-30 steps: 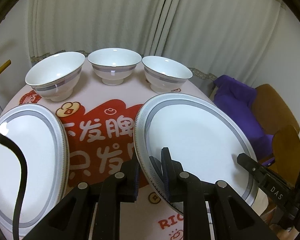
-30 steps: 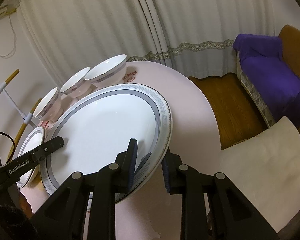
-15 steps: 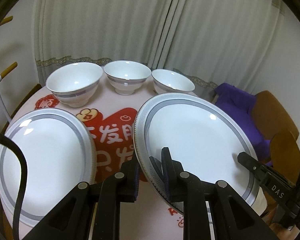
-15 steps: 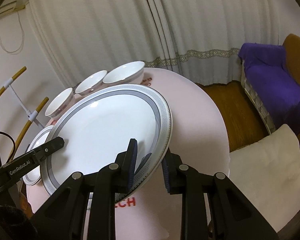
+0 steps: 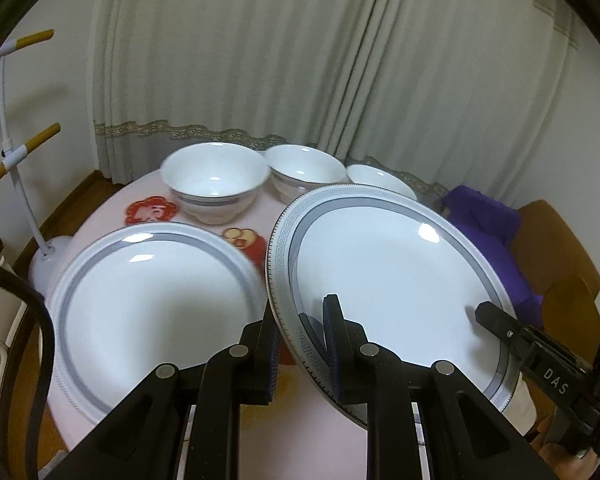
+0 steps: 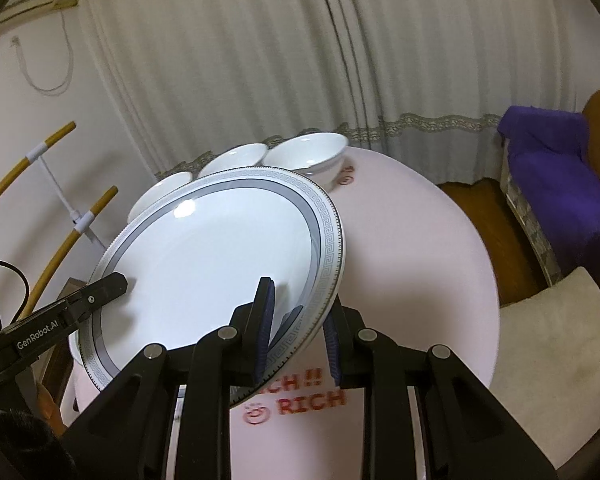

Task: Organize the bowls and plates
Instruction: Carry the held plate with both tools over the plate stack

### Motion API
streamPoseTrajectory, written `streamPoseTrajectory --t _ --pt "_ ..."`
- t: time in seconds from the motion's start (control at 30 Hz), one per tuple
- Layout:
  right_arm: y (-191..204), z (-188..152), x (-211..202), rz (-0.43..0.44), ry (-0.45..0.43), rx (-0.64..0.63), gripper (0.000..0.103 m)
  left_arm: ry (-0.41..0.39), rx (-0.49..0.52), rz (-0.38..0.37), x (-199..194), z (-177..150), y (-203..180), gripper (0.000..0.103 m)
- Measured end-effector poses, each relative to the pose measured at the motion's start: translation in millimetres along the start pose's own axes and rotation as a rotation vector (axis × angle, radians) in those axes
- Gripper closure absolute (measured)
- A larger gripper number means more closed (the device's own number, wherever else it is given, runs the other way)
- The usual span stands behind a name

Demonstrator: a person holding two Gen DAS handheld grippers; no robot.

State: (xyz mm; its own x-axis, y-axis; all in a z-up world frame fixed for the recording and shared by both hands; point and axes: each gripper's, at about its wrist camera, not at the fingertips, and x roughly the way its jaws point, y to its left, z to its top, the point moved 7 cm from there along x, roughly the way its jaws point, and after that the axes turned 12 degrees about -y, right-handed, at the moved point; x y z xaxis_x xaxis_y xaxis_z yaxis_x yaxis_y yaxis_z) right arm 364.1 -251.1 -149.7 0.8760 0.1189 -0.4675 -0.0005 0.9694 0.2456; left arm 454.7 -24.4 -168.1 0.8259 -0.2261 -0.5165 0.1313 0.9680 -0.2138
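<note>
Plate transfer, wrist views. Both grippers clamp 1 large plate [image 5: 388, 280] with a grey key-pattern rim, holding it tilted above the round table [image 6: 412, 240]. The left gripper [image 5: 304, 344] is closed on the plate's rim, 1 pad under the edge and 1 on the upper face. The right gripper [image 6: 300, 320] is likewise closed on the opposite rim, with 1 finger across the white well and 1 outside the edge. Each gripper's finger tip also shows in the other's view, pressed on the plate's far side.

A second plate [image 5: 156, 300] of the same pattern lies flat on the table, just beside the raised one as the left view shows it. Behind both stand 3 white bowls [image 5: 216, 186] with grey bands in a row near the table's far edge, in front of a pale curtain [image 5: 300, 60]. The pink tablecloth carries red printing, including the word "RICH" [image 6: 312, 400]. A purple cloth [image 6: 556, 160] drapes a wooden chair beside the table.
</note>
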Motion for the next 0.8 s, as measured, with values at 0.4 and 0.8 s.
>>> streamPoseTrajectory --t 0.4,0.8 --pt "84.0 -13.1 11.4 0.083 0.016 -0.068 0.079 -0.032 -0.045 0.079 -57.3 -1.9 74.7 0.086" --pt "144.6 -34.1 31.8 0.141 0.063 -0.123 0.078 -0.032 -0.091 0.146 -102.1 -12.1 138.0 0.086"
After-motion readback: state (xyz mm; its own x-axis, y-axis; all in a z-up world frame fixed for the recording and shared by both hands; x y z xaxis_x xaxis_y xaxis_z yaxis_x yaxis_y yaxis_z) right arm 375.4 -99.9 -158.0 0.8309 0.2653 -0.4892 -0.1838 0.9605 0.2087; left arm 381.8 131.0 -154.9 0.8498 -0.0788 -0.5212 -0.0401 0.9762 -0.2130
